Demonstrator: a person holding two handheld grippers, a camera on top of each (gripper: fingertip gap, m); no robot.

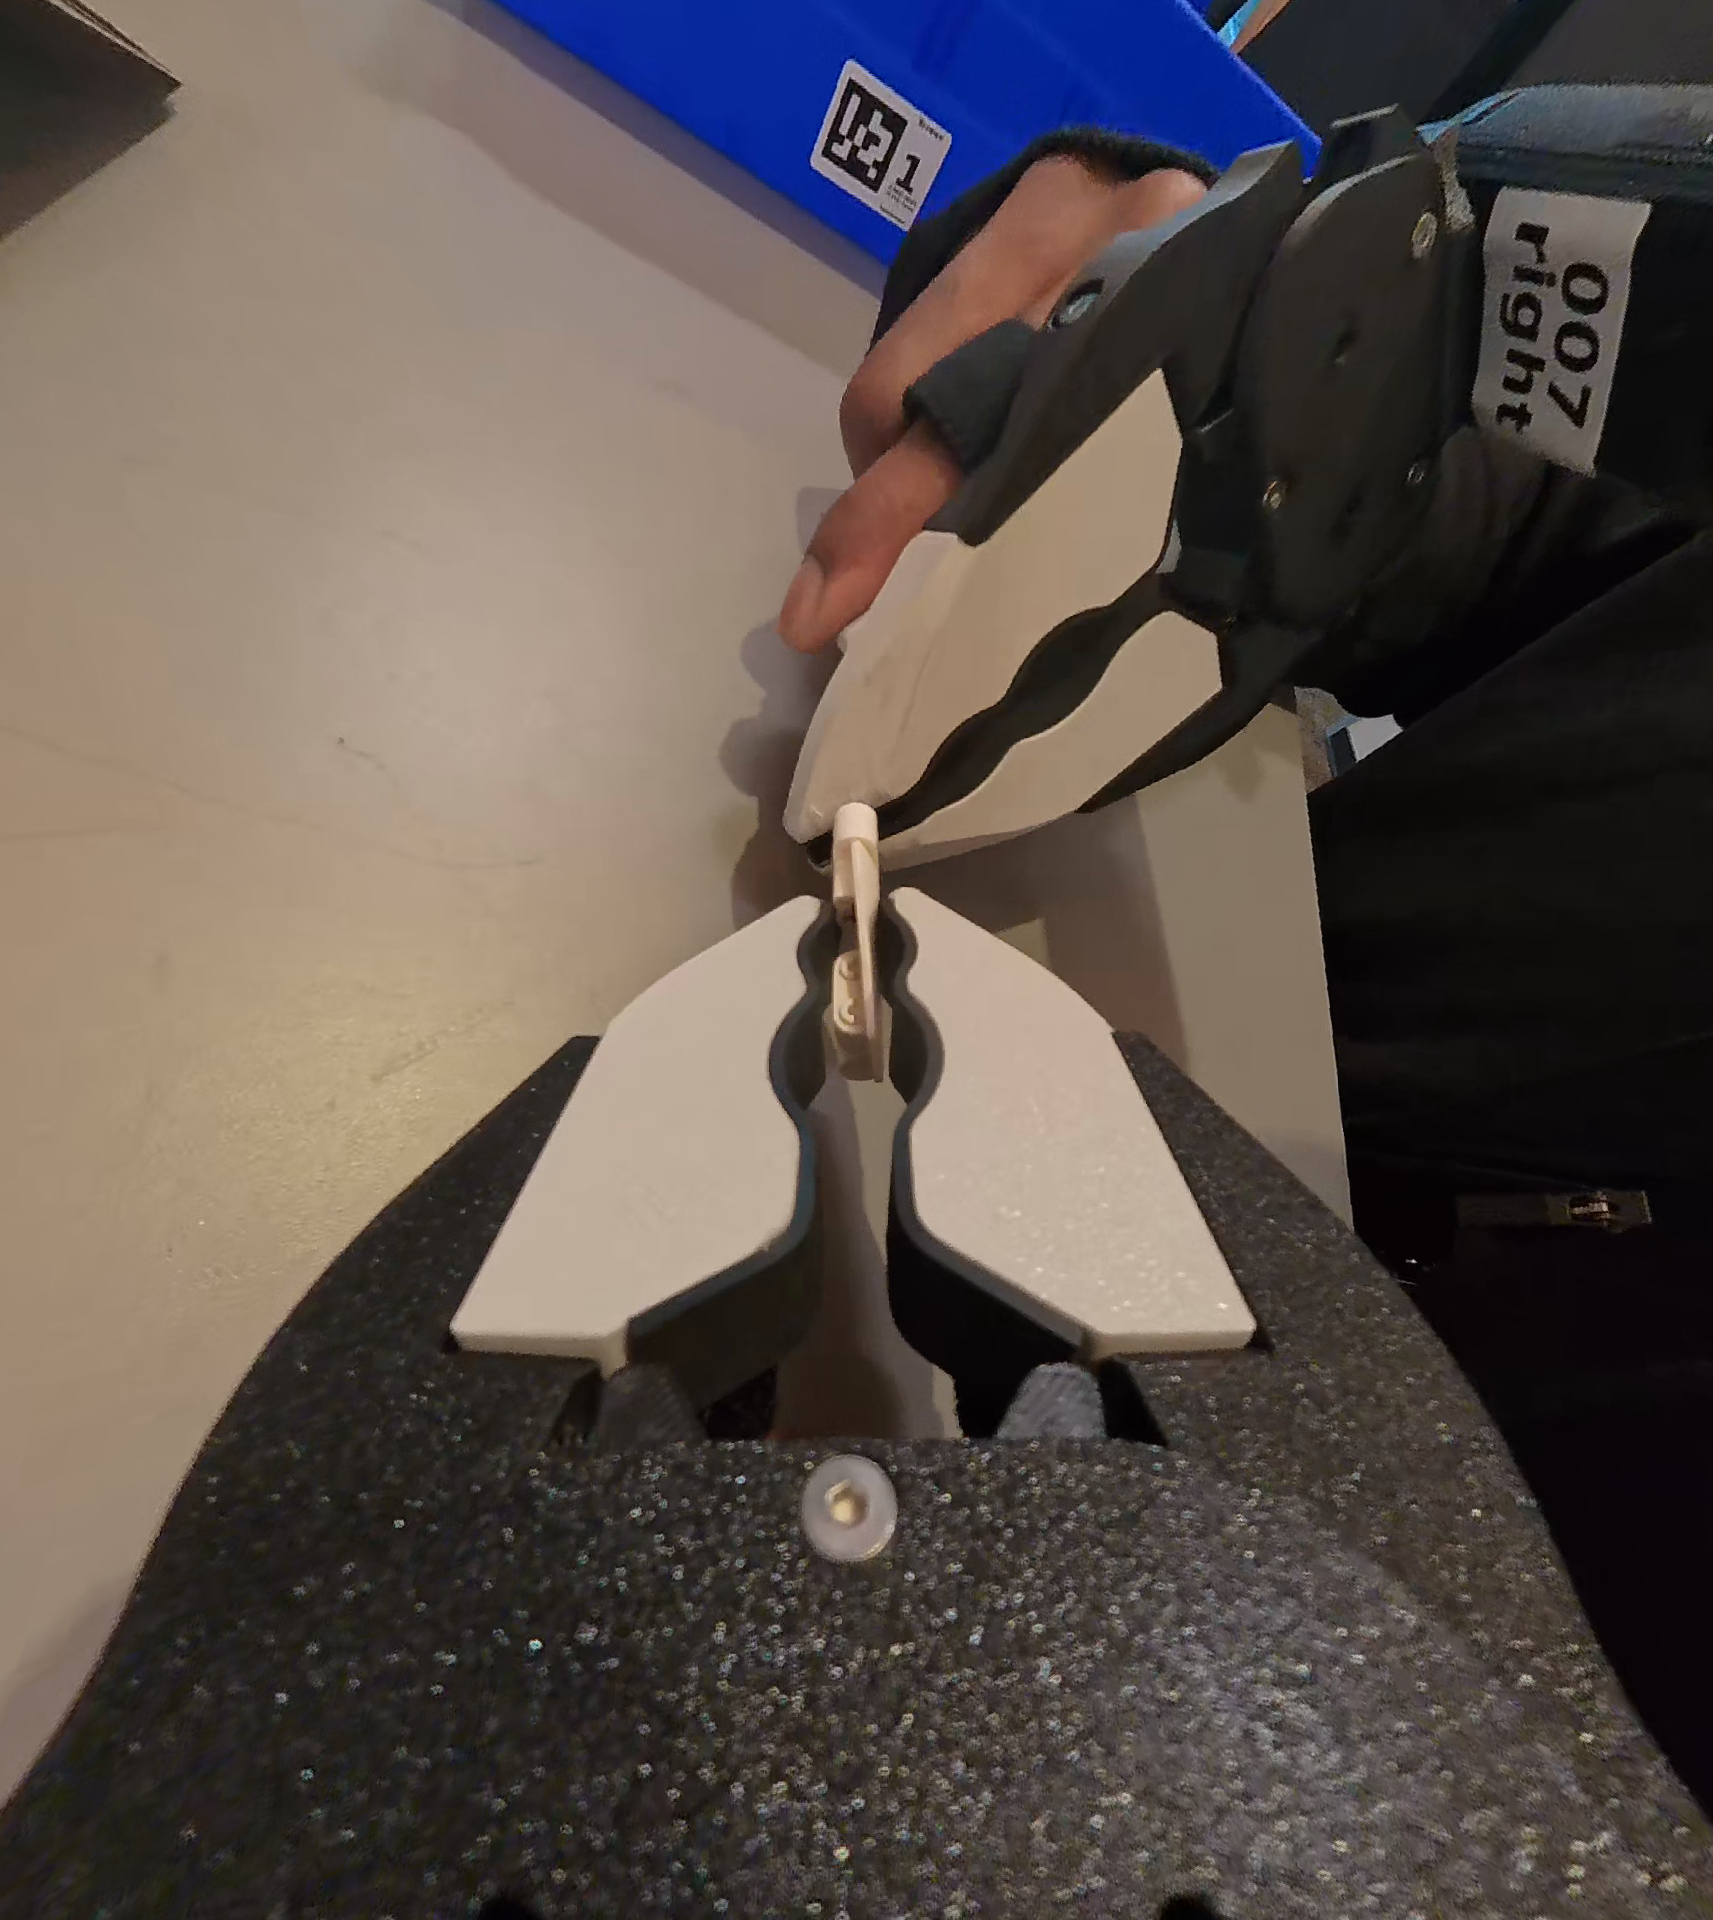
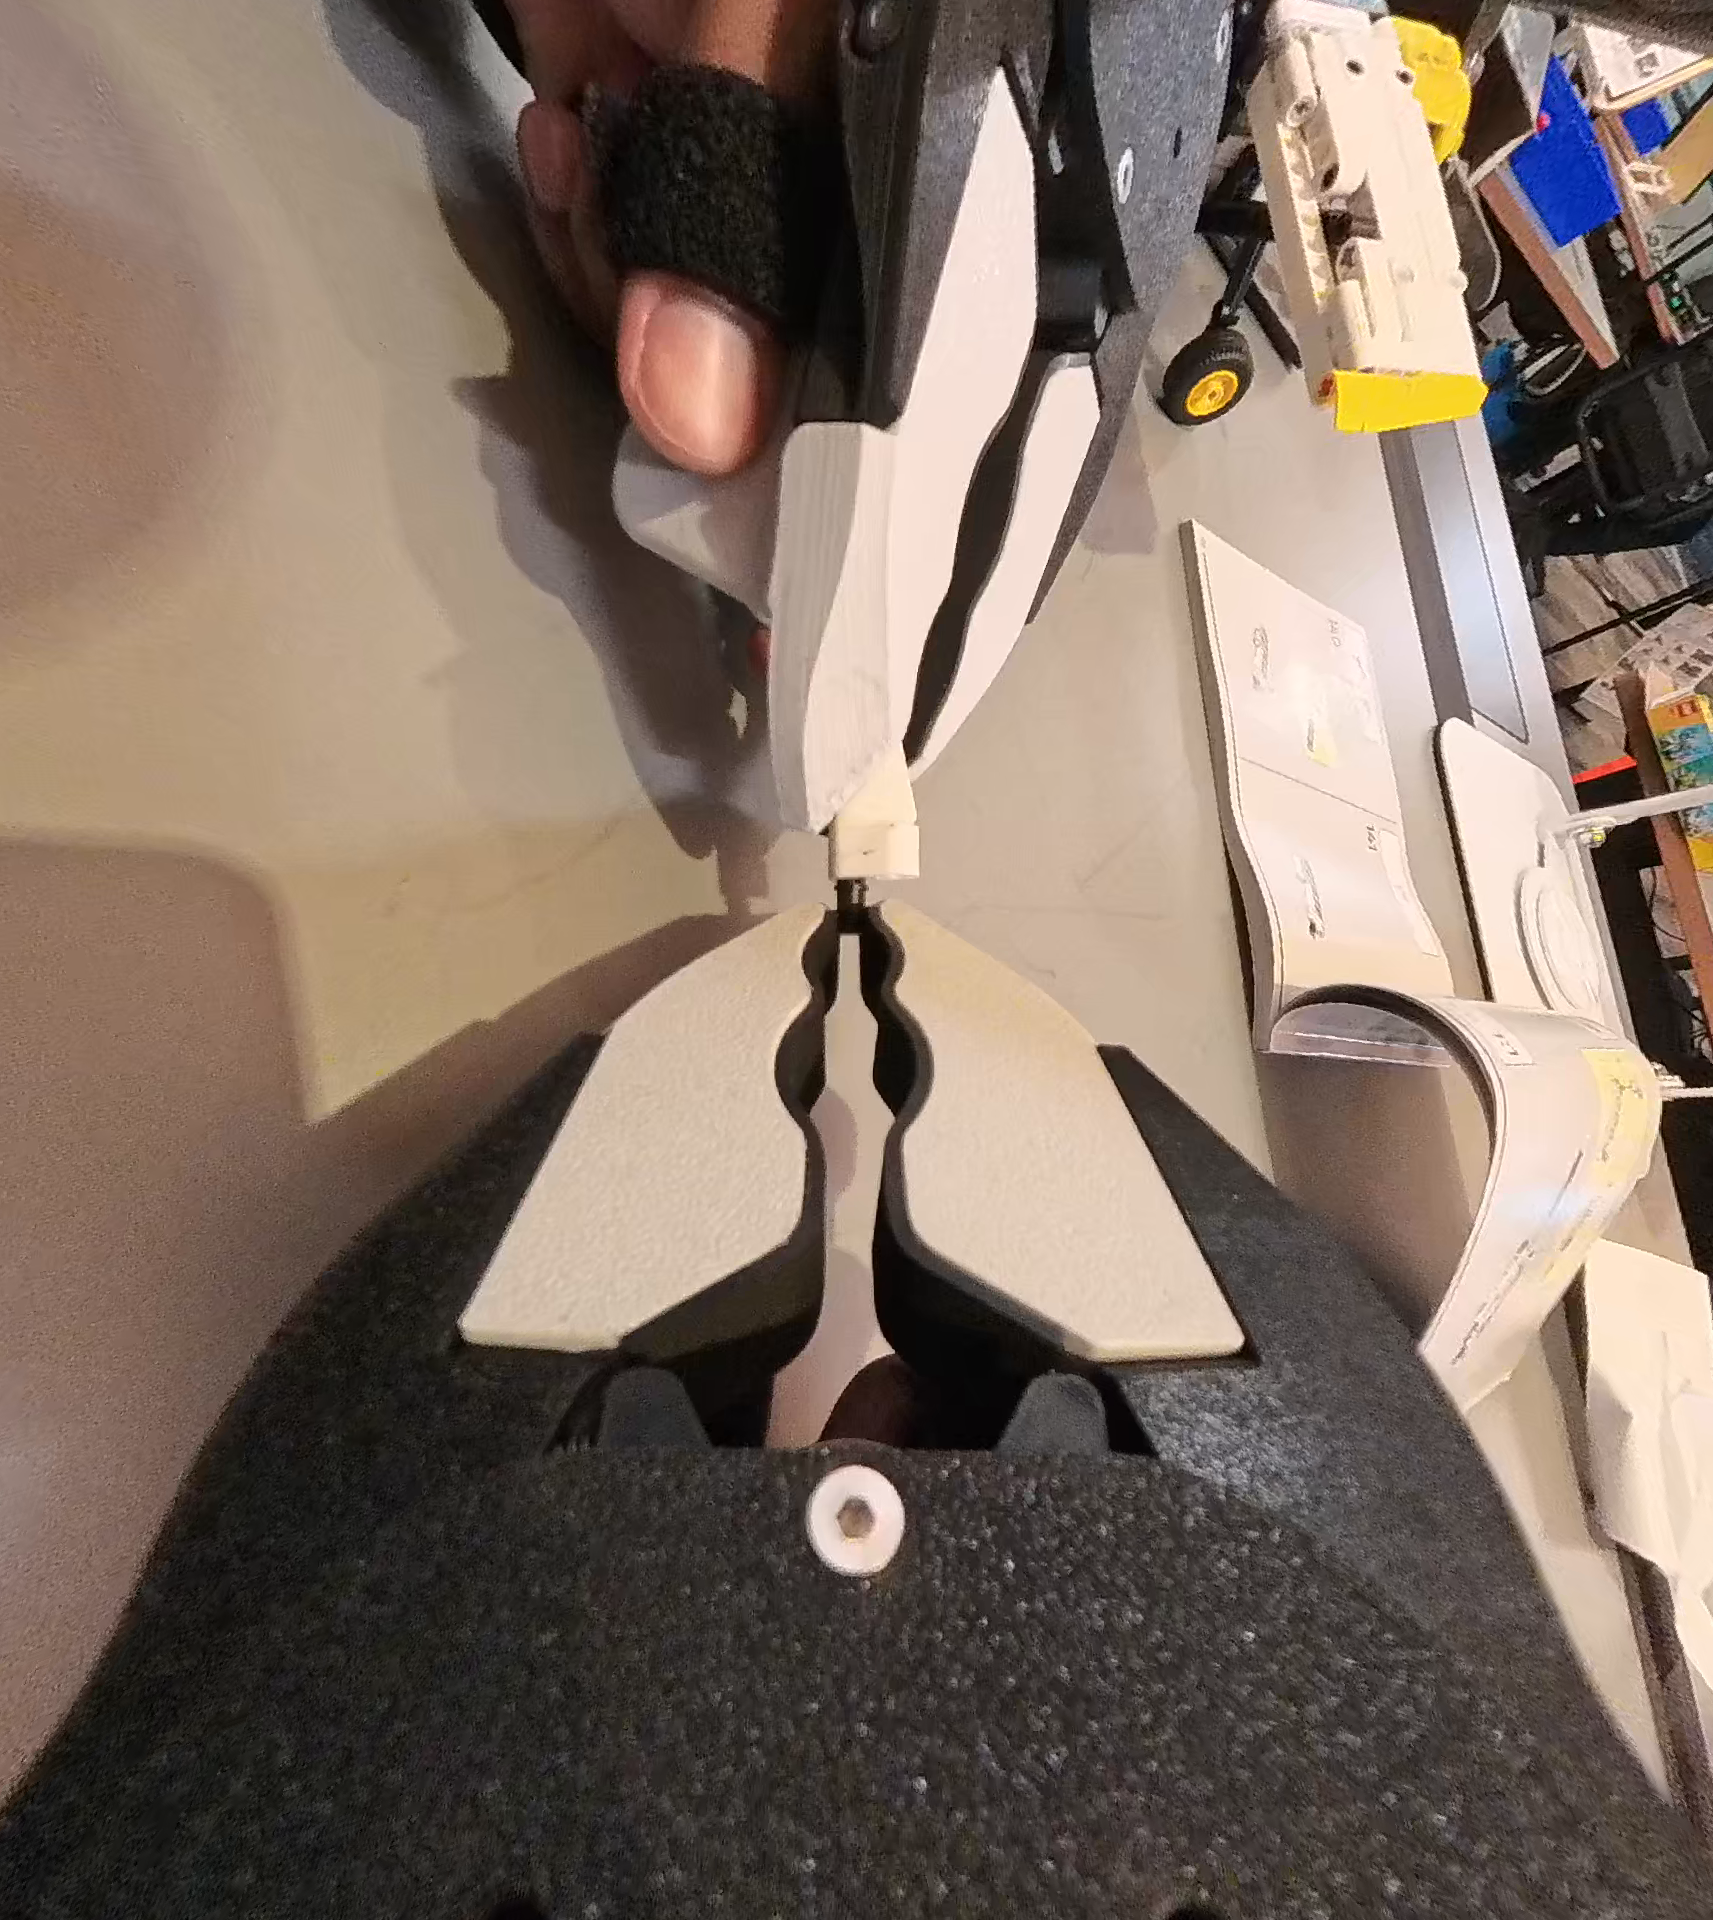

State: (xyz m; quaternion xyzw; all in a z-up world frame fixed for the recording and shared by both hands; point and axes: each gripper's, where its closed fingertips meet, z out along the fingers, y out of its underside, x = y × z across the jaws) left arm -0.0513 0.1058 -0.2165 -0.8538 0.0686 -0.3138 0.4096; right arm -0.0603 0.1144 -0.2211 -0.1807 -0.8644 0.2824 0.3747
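Left wrist view shows your left tool (image 1: 857, 920) nearly closed, pads pressing a small cream piece (image 1: 857, 977) that juts past its tips, above the worktop (image 1: 312, 623). Your right tool (image 2: 852, 920) is pinched almost fully on a tiny black pin (image 2: 852, 900), and the pin's far end meets the cream piece just at the tools' tips. Keep both grips steady and in line. Count: two tools, one cream piece, one pin, one blue bin (image 1: 935, 62), one open booklet (image 2: 1330, 790), one brick model (image 2: 1351, 208).
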